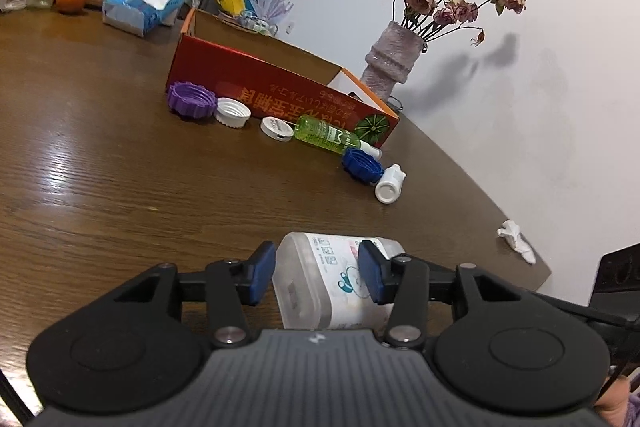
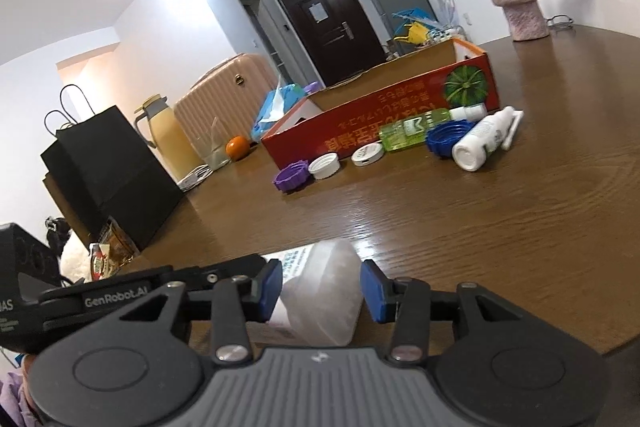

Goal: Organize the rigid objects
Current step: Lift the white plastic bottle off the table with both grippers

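Straddling a translucent plastic container (image 1: 320, 275) lying on its side at the near edge of the counter (image 1: 120, 167), the left gripper (image 1: 316, 275) and the right gripper (image 2: 318, 285) both have blue fingers (image 1: 262, 273) parted; the pads seem just clear of the container's walls, though the view is too close to be sure. Both point forward and slightly down. Further out, a purple cap (image 1: 191, 100), white cap (image 1: 232, 112), green bottle (image 1: 322, 134), blue cap (image 1: 360, 165) and white spray bottle (image 2: 484, 139) lie loose against the red cardboard box (image 1: 256, 83). The sorting looks barely begun.
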